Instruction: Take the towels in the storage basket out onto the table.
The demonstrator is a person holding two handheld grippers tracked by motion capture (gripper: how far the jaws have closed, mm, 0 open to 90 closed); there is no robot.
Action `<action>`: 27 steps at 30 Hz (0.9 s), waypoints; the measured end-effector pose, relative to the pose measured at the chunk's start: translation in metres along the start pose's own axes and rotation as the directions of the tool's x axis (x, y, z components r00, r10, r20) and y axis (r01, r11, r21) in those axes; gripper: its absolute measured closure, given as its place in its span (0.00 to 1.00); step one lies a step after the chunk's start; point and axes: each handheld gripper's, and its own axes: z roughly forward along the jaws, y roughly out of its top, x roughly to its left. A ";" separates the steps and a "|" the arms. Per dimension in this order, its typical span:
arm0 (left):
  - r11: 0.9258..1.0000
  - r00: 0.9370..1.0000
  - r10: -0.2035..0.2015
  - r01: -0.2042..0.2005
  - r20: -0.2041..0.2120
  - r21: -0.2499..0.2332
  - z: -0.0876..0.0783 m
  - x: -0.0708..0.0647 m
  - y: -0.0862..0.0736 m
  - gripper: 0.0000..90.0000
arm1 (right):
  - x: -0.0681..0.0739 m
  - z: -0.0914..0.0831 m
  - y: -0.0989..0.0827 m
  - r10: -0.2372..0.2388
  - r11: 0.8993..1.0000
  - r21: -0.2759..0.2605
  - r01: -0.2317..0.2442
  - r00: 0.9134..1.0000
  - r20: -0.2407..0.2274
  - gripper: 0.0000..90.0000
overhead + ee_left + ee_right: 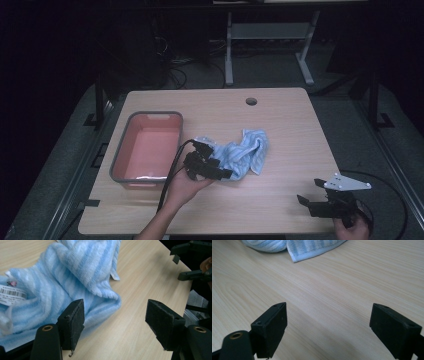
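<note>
Lying crumpled near the middle of the table (280, 115), the blue striped towel (245, 152) sits just right of the pink tub (147, 147), close enough to be dropped in. The left gripper (115, 322) hangs low at the towel's near edge with its jaws spread wide; one pad is against the cloth, the other over bare wood, and nothing is pinched, so it looks set either to take a fold or to have let one go. A white label (11, 293) shows at the towel's bunched end. The right gripper (328, 327) rests near the table's front right corner, jaws wide apart and empty over bare wood, well clear of the towel, probably parked to leave the left hand room.
</note>
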 end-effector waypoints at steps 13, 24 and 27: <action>1.000 1.000 0.023 -0.023 0.004 0.005 0.000 -0.005 -0.019 0.31 | 0.000 0.001 0.000 -0.001 1.000 0.003 0.001 1.000 0.003 0.16; 0.999 0.999 0.038 -0.038 0.006 0.005 -0.001 -0.010 -0.034 0.30 | 0.000 0.002 -0.001 0.004 1.000 0.008 -0.004 1.000 0.004 0.16; 0.999 0.999 0.038 -0.038 0.010 -0.002 -0.002 -0.011 -0.038 0.30 | 0.000 0.002 -0.001 0.004 1.000 0.008 -0.004 1.000 0.005 0.16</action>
